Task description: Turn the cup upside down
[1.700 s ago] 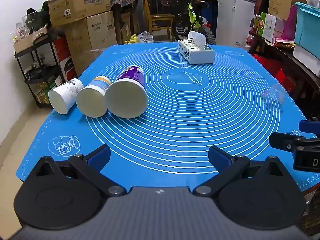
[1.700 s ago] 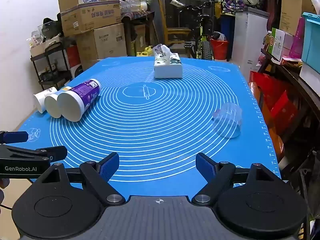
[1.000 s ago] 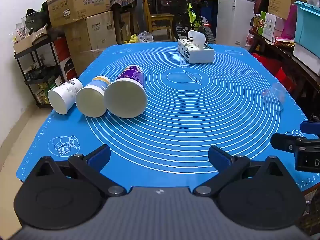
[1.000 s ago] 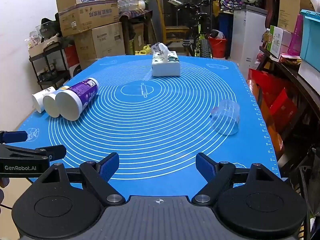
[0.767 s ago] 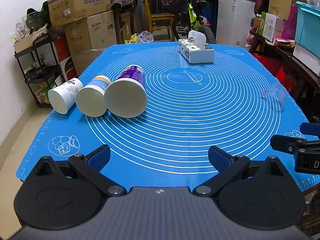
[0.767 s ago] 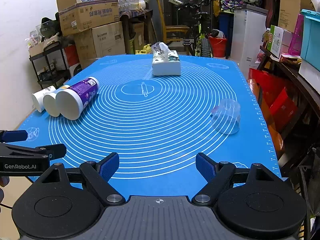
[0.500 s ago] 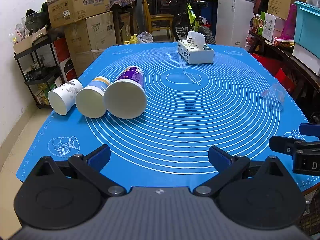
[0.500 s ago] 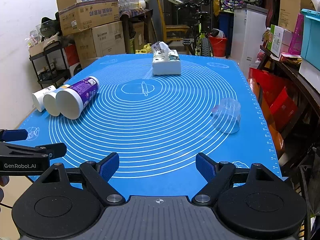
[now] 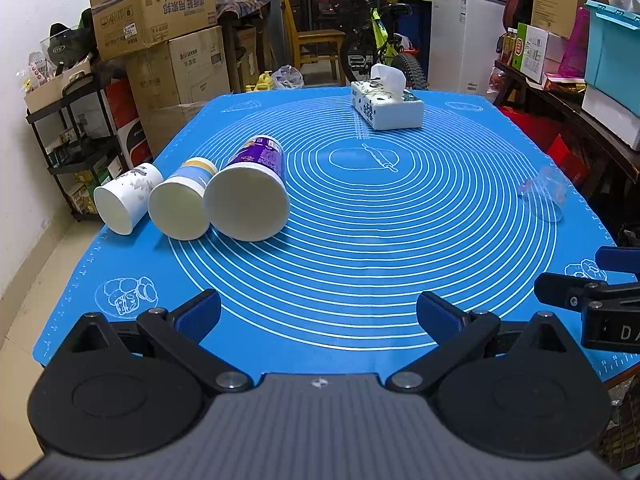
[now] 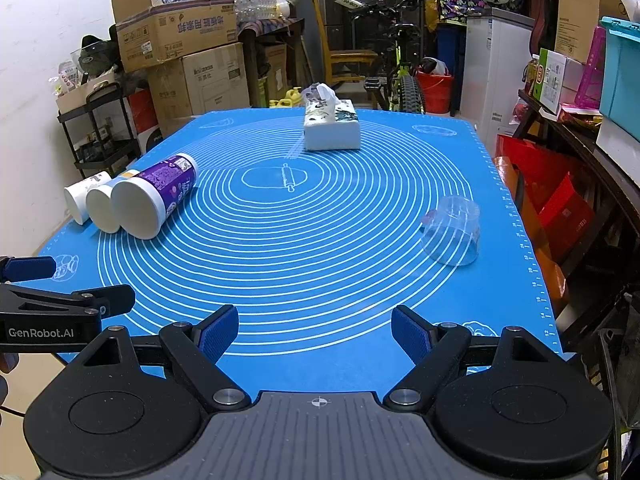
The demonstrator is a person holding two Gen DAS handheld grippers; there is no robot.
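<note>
A clear plastic cup (image 10: pixel 453 233) lies on its side near the right edge of the blue mat (image 10: pixel 320 240); it also shows faintly in the left wrist view (image 9: pixel 543 197). Three paper cups lie side by side at the left, mouths toward me: a purple one (image 9: pixel 250 196), a blue-banded one (image 9: pixel 182 205) and a white one (image 9: pixel 126 199). My left gripper (image 9: pixel 318 314) is open and empty above the mat's near edge. My right gripper (image 10: pixel 315 334) is open and empty, well short of the clear cup.
A tissue box (image 10: pixel 330 126) stands at the far middle of the mat. Cardboard boxes (image 9: pixel 160 28) and a black shelf (image 9: pixel 76 152) are beyond the left edge. Red bags (image 10: pixel 556 196) and a cluttered bench are off the right edge.
Both grippers have drifted only slightly over the near edge. The cups have not moved and both grippers stay open.
</note>
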